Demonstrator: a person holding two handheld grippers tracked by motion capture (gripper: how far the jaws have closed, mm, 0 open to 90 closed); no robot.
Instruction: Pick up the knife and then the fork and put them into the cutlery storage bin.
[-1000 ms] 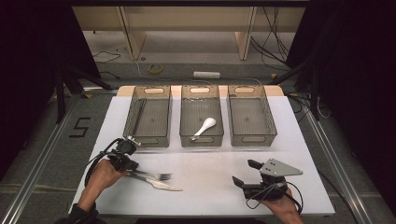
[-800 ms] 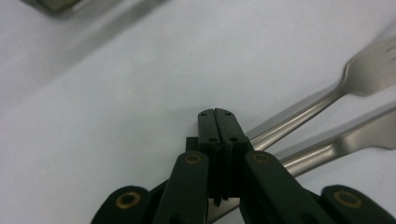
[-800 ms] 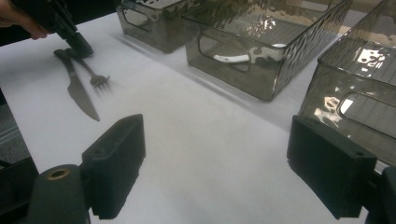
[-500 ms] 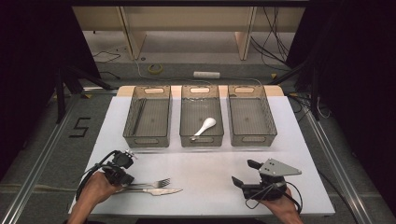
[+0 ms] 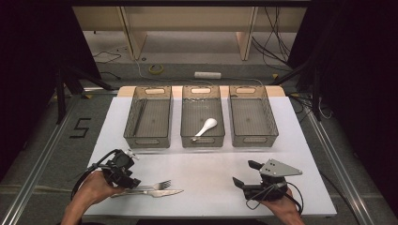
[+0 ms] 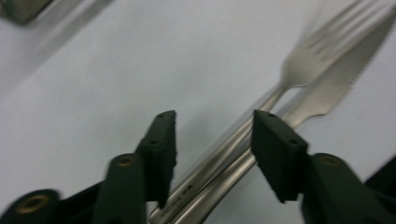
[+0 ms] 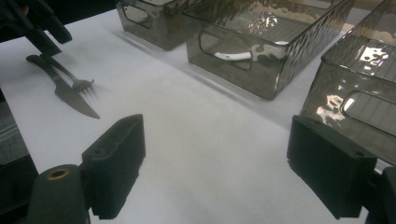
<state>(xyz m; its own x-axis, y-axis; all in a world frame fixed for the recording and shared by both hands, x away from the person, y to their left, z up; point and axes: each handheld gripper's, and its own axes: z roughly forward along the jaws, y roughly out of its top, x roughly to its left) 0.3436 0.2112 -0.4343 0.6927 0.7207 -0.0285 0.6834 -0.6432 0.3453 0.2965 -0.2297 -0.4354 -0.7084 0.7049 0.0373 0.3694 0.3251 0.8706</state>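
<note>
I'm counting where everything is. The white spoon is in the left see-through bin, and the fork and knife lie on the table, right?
Not quite: in the high view the white plastic spoon lies in the middle smoky clear bin. The silver metal fork and knife do lie on the white table.

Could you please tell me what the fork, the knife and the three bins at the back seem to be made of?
The fork and the knife look like polished steel: silvery, with bright reflections along the handles. The three bins look like smoky, see-through plastic: the glossy walls glint, and the white spoon shows through the middle one.
</note>
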